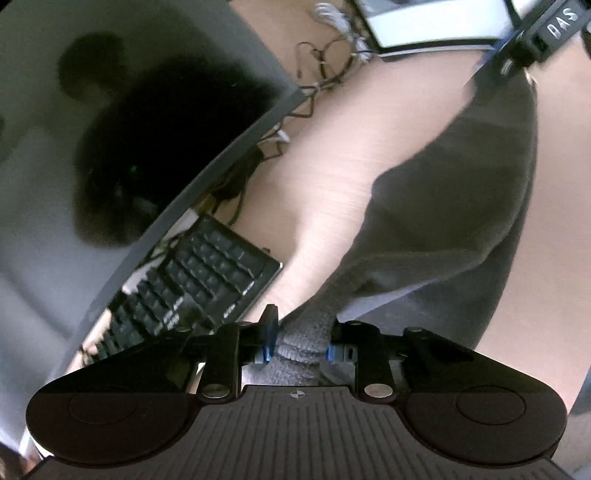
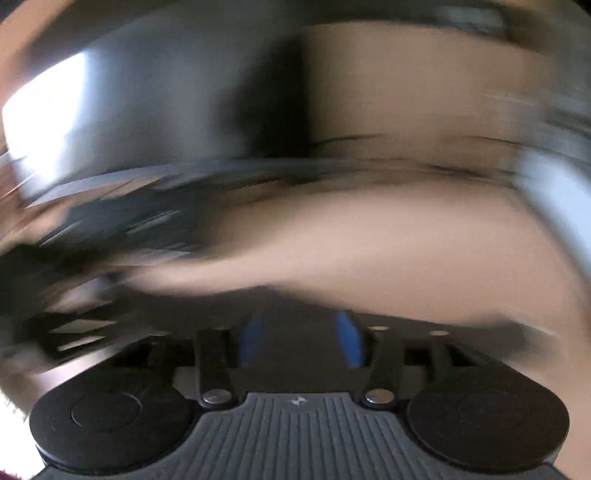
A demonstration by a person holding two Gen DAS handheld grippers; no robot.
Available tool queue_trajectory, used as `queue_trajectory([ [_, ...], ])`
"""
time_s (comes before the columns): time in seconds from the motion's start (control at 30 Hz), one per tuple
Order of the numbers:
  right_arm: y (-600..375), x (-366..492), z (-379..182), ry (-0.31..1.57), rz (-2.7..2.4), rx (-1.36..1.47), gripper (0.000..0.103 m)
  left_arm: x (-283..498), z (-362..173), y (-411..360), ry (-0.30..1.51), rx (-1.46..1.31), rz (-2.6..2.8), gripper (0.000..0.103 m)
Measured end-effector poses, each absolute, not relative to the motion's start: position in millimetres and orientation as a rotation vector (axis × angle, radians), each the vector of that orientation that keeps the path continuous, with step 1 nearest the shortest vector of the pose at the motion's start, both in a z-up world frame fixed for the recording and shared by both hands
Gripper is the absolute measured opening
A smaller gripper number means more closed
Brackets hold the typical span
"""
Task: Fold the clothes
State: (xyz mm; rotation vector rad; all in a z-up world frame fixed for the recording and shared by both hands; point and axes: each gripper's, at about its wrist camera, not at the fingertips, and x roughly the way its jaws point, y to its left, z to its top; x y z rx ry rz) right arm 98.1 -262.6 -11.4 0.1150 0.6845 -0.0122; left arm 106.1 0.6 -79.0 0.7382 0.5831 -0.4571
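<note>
A grey garment (image 1: 461, 206) hangs stretched above the light wooden desk (image 1: 332, 155). My left gripper (image 1: 301, 343) is shut on its ribbed grey hem, bunched between the blue-padded fingers. The cloth runs up and away to the right gripper (image 1: 532, 40), seen at the top right of the left wrist view gripping the far end. The right wrist view is heavily motion-blurred; its blue fingers (image 2: 349, 339) show apart with dark cloth blurred between them, so I cannot tell its grip there.
A dark monitor (image 1: 129, 129) stands at the left with a black keyboard (image 1: 207, 280) under it. Tangled cables (image 1: 317, 74) lie behind. A white-and-black device (image 1: 424, 26) sits at the top edge of the desk.
</note>
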Motion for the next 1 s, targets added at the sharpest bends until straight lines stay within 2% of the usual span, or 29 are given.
queue_trajectory([
  [0.07, -309.7, 86.3, -18.4, 0.694, -0.223, 0.215, 0.049, 108.1, -77.7, 3.5, 0.615, 0.670, -0.443, 0.026],
  [0.2, -348.1, 91.9, -38.7, 0.732, -0.277, 0.372, 0.049, 114.6, -72.5, 2.8, 0.657, 0.571, -0.415, 0.026],
  [0.23, -348.1, 95.1, -39.4, 0.737, -0.234, 0.376, 0.024, 114.2, -68.5, 5.1, 0.674, 0.534, -0.428, 0.025],
  [0.27, -345.5, 98.6, -37.0, 0.748, -0.181, 0.366, 0.009, 115.0, -62.5, 10.8, 0.706, 0.472, -0.458, 0.025],
  [0.4, -335.7, 119.7, -16.4, 0.760, -0.012, 0.323, 0.009, 129.1, -35.1, 38.8, 0.807, 0.166, -0.543, 0.025],
  [0.53, -333.6, 179.8, 12.0, 0.666, -0.009, 0.272, 0.009, 179.5, -10.7, 45.2, 0.766, 0.054, -0.401, 0.025],
  [0.57, -334.3, 196.4, 21.5, 0.618, -0.050, 0.246, 0.009, 194.0, -4.2, 50.0, 0.744, 0.009, -0.338, 0.028],
  [0.6, -335.9, 209.8, 29.3, 0.589, -0.084, 0.229, 0.010, 204.7, 1.2, 58.7, 0.721, -0.054, -0.271, 0.037],
  [0.63, -337.6, 222.4, 36.4, 0.566, -0.115, 0.214, 0.016, 212.8, 5.8, 68.2, 0.701, -0.114, -0.207, 0.057],
  [0.67, -339.4, 226.5, 41.4, 0.551, -0.135, 0.210, 0.026, 216.4, 9.1, 78.8, 0.690, -0.171, -0.149, 0.066],
  [0.7, -341.1, 227.6, 45.6, 0.537, -0.151, 0.209, 0.031, 217.8, 11.5, 88.1, 0.682, -0.218, -0.098, 0.078],
  [0.77, -336.5, 214.3, 40.5, 0.542, -0.134, 0.179, 0.039, 206.1, 10.7, 92.7, 0.678, -0.232, -0.057, 0.080],
  [0.87, -323.1, 189.0, 20.8, 0.606, -0.049, 0.144, 0.039, 181.9, -1.3, 70.9, 0.706, -0.168, -0.129, 0.086],
  [0.9, -314.6, 179.4, 8.3, 0.655, 0.004, 0.140, 0.039, 175.2, -9.6, 57.4, 0.732, -0.142, -0.177, 0.091],
  [1.0, -286.5, 154.5, -34.0, 0.795, 0.089, 0.088, 0.039, 163.0, -42.8, 16.4, 0.822, -0.067, -0.269, 0.092],
])
